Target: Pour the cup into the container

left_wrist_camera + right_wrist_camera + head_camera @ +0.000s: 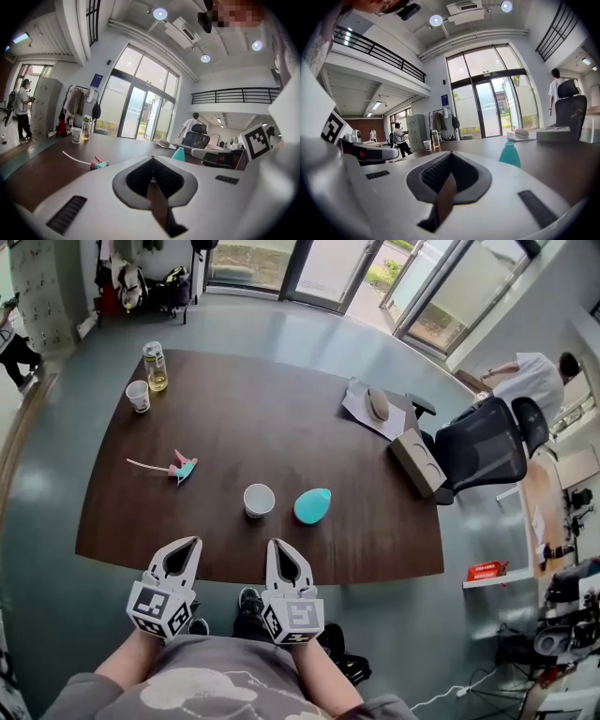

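The left gripper (pixel 192 545) and right gripper (pixel 276 547) hover over the near edge of the table (pixel 281 427), each with its jaws pressed together and holding nothing. The white cup (pixel 259 500) stands near that edge, and the teal container (pixel 312 505) is just beside it toward the right edge

The dark brown tabletop (pixel 281 427) carries a white cup (pixel 259 500) near its front edge, with a teal container (pixel 312 505) just beside it. A teal-and-pink item (pixel 181 467) lies left of centre. A paper cup (pixel 138 396) and a bottle (pixel 155 367) stand at the far left corner; a paper sheet (pixel 359 414) and a cardboard box (pixel 417 461) occupy the right edge.
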A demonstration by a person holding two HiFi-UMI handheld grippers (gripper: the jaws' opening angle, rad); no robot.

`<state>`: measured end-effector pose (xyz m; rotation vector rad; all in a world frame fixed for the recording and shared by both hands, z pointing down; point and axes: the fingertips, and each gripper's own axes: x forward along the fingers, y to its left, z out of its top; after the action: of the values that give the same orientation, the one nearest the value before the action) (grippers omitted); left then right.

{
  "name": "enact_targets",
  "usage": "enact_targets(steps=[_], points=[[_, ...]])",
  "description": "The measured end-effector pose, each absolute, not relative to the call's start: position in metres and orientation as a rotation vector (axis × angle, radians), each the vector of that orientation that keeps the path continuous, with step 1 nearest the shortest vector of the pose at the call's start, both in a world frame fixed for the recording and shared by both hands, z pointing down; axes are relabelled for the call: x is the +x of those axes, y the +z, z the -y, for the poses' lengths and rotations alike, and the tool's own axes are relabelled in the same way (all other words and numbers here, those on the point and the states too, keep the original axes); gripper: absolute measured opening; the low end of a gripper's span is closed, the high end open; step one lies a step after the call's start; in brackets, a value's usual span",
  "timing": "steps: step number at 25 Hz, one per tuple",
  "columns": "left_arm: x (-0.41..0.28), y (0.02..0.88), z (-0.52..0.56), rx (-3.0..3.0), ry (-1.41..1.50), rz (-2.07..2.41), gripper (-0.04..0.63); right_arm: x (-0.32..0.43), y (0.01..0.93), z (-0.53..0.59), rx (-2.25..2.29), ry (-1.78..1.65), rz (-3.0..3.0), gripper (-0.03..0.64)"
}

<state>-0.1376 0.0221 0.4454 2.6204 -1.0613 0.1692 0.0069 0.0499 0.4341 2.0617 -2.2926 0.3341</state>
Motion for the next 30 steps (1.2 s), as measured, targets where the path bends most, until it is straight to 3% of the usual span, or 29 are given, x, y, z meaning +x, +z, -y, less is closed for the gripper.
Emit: enact_targets(steps=[12,30], points=[[-0.094,0.446,0.016,2.607,0.16,1.187,0.006,0.052,0.446,-0.018,1.95,0.37,2.381,-0.014],[-0.078,0.476,0.049,2.541,0.193,1.31,0.006,0.061,0.509,0.013,1.793,0.446,2.317,-0.014]])
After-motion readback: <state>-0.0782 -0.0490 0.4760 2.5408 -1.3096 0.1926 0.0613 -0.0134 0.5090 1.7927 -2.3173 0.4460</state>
